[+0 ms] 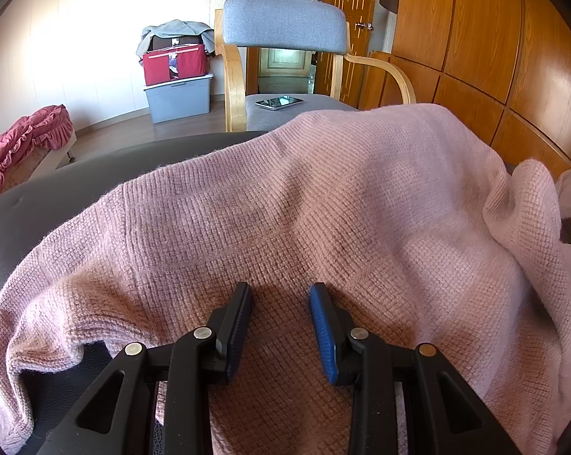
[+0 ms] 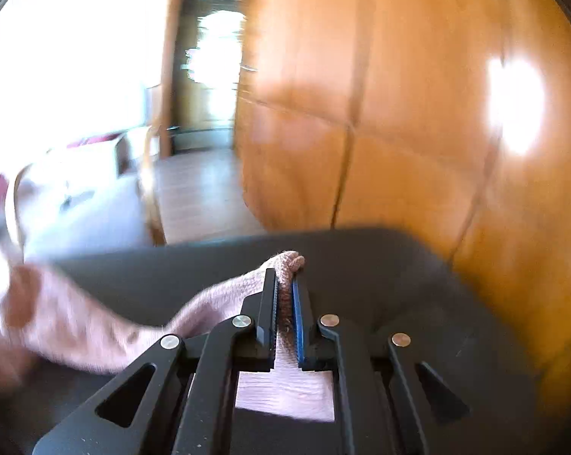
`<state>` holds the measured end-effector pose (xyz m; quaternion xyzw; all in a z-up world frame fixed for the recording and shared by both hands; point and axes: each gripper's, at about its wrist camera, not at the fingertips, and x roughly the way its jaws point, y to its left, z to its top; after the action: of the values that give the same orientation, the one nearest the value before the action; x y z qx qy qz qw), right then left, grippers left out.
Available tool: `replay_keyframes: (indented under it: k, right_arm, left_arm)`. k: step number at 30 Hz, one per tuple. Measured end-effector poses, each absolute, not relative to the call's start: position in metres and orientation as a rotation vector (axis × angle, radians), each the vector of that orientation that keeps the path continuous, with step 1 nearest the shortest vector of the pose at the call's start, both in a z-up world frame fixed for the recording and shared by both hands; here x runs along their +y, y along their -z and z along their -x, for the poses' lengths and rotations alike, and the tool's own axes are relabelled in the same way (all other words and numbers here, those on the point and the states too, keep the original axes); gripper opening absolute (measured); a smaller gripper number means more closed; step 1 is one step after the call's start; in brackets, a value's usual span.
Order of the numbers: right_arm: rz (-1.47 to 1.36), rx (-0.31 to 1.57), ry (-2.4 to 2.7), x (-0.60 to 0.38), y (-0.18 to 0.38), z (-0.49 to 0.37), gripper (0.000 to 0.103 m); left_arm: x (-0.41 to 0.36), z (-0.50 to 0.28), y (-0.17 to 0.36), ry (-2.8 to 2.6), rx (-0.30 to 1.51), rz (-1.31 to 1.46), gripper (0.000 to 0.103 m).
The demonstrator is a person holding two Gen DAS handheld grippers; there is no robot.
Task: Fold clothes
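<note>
Dark leathery surface [image 1: 77, 174] bears a waffle-knit pink sweater [image 1: 323, 197]; left tongs [image 1: 281, 292] apart, right tongs [image 2: 284, 276] clamped on its edge.

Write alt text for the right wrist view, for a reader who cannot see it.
The right gripper has its jaws shut on a bunched edge of the pink knitted sweater, which trails off left over the dark padded surface. Behind, blurred, stand glossy orange-brown wooden wardrobe panels and an open doorway.
</note>
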<state>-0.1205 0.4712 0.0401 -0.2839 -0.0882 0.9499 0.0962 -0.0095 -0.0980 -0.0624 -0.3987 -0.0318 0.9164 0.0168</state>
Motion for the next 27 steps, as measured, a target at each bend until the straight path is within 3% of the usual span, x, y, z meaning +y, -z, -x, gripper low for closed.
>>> replay_keyframes:
  k: [3, 5, 8, 11, 12, 14, 15, 16, 20, 23, 27]
  right_arm:
    - [1.05, -0.508, -2.705, 0.474, 0.003, 0.108, 0.007]
    - [1.201, -0.415, -2.692, 0.491, 0.034, 0.086, 0.008]
    - [1.363, -0.126, -2.724, 0.509, 0.058, 0.061, 0.011]
    - [1.202, 0.117, -2.759, 0.515, 0.044, 0.037, 0.019]
    - [1.148, 0.191, -2.787, 0.515, 0.037, 0.038, 0.025]
    - [1.059, 0.406, -2.851, 0.513, 0.024, 0.032, 0.052]
    - [1.041, 0.527, -2.873, 0.511, 0.019, 0.031, 0.078]
    - [1.072, 0.676, -2.88, 0.51, 0.019, 0.035, 0.088]
    - [1.215, 1.177, -2.666, 0.51, 0.035, 0.059, 0.088]
    - [1.292, 1.424, -2.403, 0.522, 0.056, 0.077, 0.088]
    - [1.304, 1.381, -2.389, 0.519, 0.053, 0.091, 0.085]
  left_arm:
    - [-0.098, 0.01, 0.062, -2.849, -0.097, 1.239, 0.032]
    - [-0.099, 0.009, 0.062, -2.849, -0.098, 1.239, 0.032]
    - [-0.1, 0.01, 0.062, -2.848, -0.1, 1.239, 0.032]
    - [-0.1, 0.009, 0.062, -2.849, -0.099, 1.239, 0.032]
    - [-0.1, 0.009, 0.062, -2.849, -0.098, 1.239, 0.032]
    - [-0.1, 0.009, 0.062, -2.849, -0.099, 1.239, 0.032]
    - [-0.1, 0.009, 0.062, -2.849, -0.099, 1.239, 0.032]
    - [-0.1, 0.009, 0.062, -2.849, -0.099, 1.238, 0.032]
    - [-0.1, 0.01, 0.062, -2.848, -0.103, 1.237, 0.032]
    - [-0.101, 0.01, 0.062, -2.846, -0.109, 1.235, 0.032]
    - [-0.103, 0.01, 0.062, -2.84, -0.125, 1.233, 0.032]
